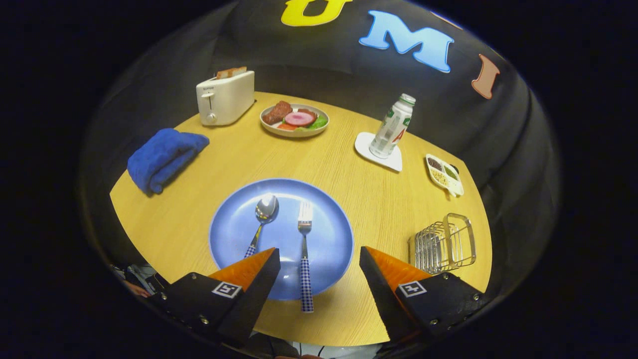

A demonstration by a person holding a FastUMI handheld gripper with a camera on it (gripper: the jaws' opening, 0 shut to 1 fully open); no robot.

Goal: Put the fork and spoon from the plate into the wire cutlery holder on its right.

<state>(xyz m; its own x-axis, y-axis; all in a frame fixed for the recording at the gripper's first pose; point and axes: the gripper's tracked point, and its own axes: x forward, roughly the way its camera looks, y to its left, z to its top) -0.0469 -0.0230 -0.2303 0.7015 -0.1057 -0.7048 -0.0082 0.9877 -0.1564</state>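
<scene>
A blue plate [234,234] lies on the wooden table just ahead of my fingers. On it rest a spoon [262,215] on the left and a fork [304,249] on the right, both with checked blue handles pointing toward me. The fork's handle runs between my fingers; the spoon's handle end is hidden behind my left finger. My gripper [319,255] hovers open above the near rim of the plate, holding nothing. The wire cutlery holder [443,244] stands to the right of the plate, just beyond my right finger.
A folded blue towel [164,157] lies at the left. At the back stand a white toaster [225,97] and a plate of food [295,120]. A bottle [393,127] on a white coaster and a small divided dish [444,174] sit at the right.
</scene>
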